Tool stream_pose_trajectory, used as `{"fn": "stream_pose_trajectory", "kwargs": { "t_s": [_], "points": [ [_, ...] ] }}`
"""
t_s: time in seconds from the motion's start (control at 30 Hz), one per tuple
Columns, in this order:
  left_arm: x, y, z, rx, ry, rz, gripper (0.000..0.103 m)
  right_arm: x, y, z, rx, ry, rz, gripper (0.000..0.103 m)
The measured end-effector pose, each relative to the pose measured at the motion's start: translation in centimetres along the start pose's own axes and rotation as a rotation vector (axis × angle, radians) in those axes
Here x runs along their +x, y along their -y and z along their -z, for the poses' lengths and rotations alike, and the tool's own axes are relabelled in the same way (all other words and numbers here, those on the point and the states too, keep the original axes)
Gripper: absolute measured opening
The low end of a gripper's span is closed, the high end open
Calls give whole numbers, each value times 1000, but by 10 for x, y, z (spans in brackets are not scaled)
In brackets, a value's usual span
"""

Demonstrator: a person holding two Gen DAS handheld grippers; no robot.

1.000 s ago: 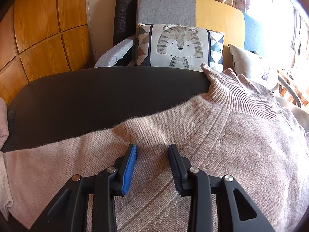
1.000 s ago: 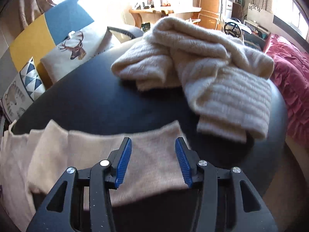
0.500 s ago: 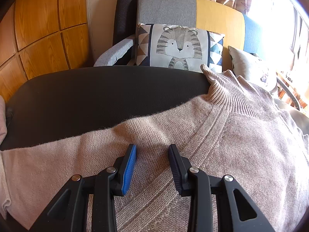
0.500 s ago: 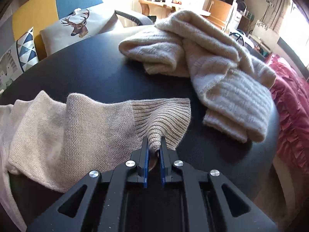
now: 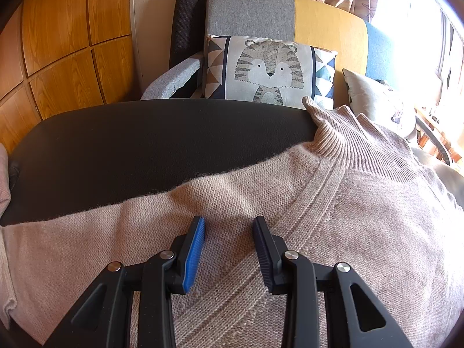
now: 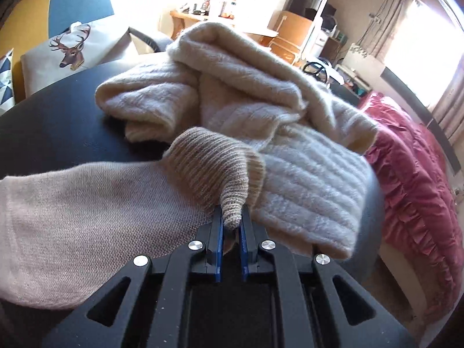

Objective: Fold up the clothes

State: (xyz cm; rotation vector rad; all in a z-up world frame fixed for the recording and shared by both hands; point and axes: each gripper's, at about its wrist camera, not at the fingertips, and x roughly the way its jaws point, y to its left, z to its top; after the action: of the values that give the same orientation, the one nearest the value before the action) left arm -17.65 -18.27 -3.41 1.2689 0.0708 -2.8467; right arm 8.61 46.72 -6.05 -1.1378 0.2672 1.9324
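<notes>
Right gripper (image 6: 231, 226) pinches beige knit sweater's ribbed cuff (image 6: 214, 168), jaws easing open; left gripper (image 5: 229, 232) spread over sweater body (image 5: 348, 217). Folding barely begun; cream sweater (image 6: 261, 95) beyond fingers unfolded.

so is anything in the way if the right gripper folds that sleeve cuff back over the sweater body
Nothing visible blocks it. The right gripper pinches the ribbed cuff, though its jaws are easing open. The cream knit pile lies behind the cuff, away from the sweater body. Only the open left gripper rests over that body.
</notes>
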Motion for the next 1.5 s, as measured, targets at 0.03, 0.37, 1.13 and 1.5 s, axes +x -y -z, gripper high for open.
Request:
{"fn": "stream_pose_trajectory", "kwargs": {
  "t_s": [0.03, 0.37, 1.13, 1.5],
  "points": [
    [0, 0, 0, 0, 0, 0, 35, -3, 0, 0, -1, 0, -11, 19],
    [1, 0, -1, 1, 0, -1, 35, -81, -60, 12, 120, 165, -429, 35],
    [1, 1, -1, 2, 0, -2, 35, -14, -62, -24, 144, 24, -284, 48],
    [2, 1, -2, 7, 0, -5, 35, -103, -265, -12, -126, 58, -745, 28]
  ]
}}
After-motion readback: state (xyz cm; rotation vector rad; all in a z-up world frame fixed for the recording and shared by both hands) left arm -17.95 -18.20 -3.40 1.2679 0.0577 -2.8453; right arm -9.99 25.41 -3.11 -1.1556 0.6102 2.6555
